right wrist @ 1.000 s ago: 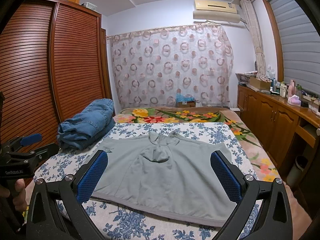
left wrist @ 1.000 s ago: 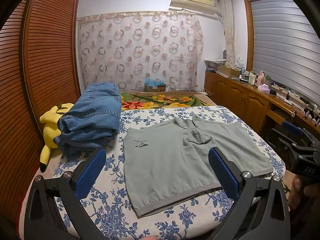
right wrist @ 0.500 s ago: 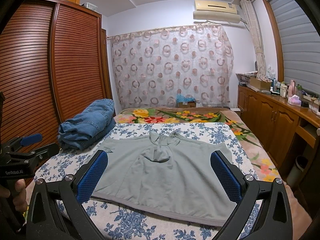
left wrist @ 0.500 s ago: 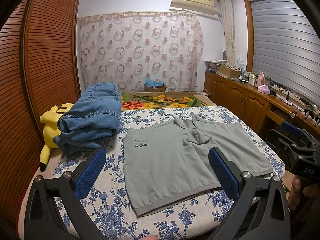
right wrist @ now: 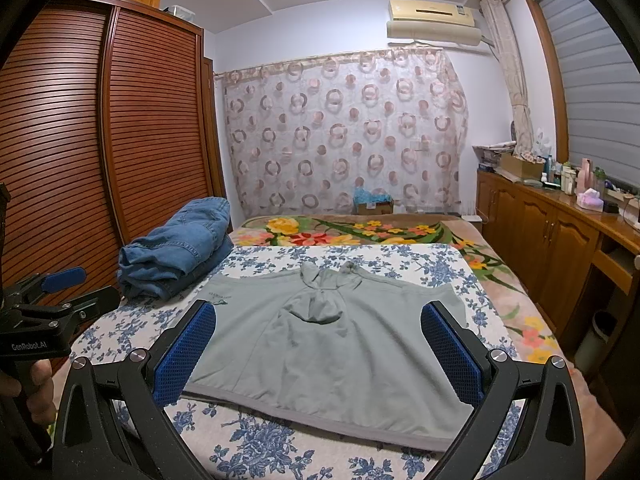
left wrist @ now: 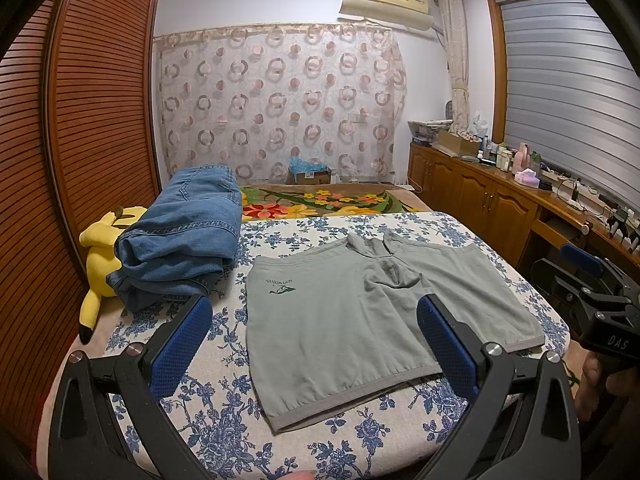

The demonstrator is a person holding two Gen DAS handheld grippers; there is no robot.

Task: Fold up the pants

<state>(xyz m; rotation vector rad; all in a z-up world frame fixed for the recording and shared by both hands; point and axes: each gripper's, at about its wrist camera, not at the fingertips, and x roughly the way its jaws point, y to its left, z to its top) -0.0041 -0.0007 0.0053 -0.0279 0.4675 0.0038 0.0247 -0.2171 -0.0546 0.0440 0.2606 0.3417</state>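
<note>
Two grippers, left (left wrist: 312, 344) & right (right wrist: 320, 350), are held spread wide w/ nothing between, above near edge of grey pants (left wrist: 360, 320) laid flat mid-bed (left wrist: 224, 432), folded jeans (left wrist: 184, 240) far left.

Nothing has visibly changed since the earlier pictures; no object shifted, and neither camera view moved.

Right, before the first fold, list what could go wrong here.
1. The grey shorts have a bunched pocket or crotch flap in the middle; folding over it could trap a lump.
2. Their near hem lies close to the bed's near edge, so a pull toward the person might drag them off the floral cover.
3. The folded jeans sit close to the left leg; a wide swing of the open left claw may nudge that stack.
</note>
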